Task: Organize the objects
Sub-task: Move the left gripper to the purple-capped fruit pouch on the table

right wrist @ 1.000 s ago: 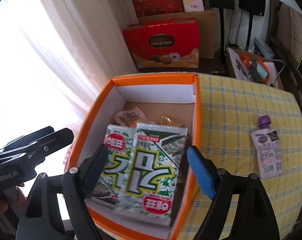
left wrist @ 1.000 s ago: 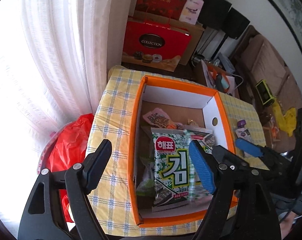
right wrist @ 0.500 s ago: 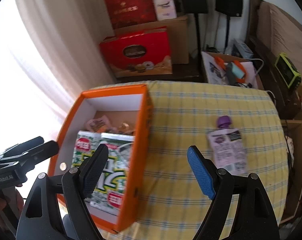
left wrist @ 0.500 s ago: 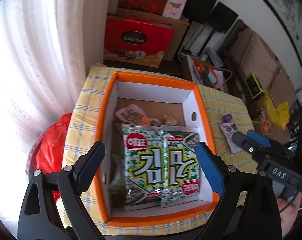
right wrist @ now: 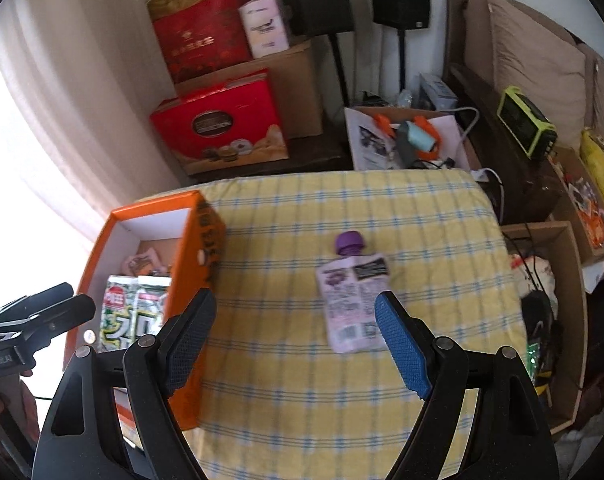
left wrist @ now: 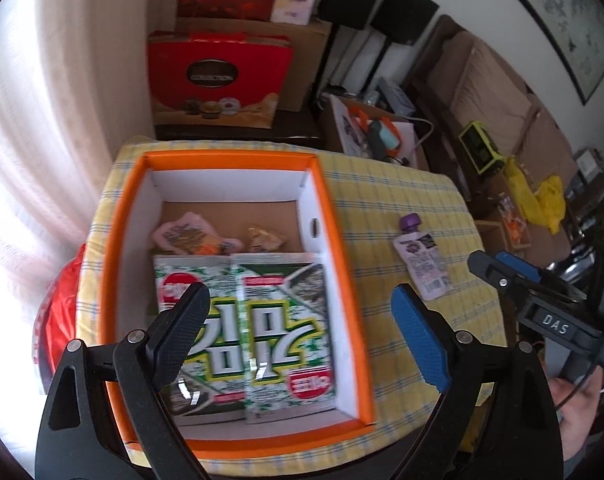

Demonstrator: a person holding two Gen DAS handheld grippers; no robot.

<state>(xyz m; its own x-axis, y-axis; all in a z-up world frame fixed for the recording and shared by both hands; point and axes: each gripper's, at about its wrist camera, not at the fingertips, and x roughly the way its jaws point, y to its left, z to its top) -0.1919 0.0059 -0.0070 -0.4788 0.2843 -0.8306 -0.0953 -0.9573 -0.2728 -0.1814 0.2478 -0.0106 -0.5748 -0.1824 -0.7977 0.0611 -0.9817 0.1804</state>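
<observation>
Hovering spread and empty, the left gripper [left wrist: 298, 332] looks into the orange box [left wrist: 341, 240], where 2 seaweed packets [left wrist: 246, 320] lie side by side. Only the right view shows the right gripper [right wrist: 294, 340], also spread and empty, above the tablecloth [right wrist: 441, 220]; its purple-capped pouch [right wrist: 351, 296] lies beyond. Since 0.5 s ago, it has swung nearer that pouch.

We see an orange box [left wrist: 337, 240] with white inner walls standing open on the checked cloth, two green-and-white seaweed packets [left wrist: 246, 320] lying flat side by side inside it. A pale pouch [right wrist: 351, 300] with a purple cap lies flat on the cloth — well apart from the box.
</observation>
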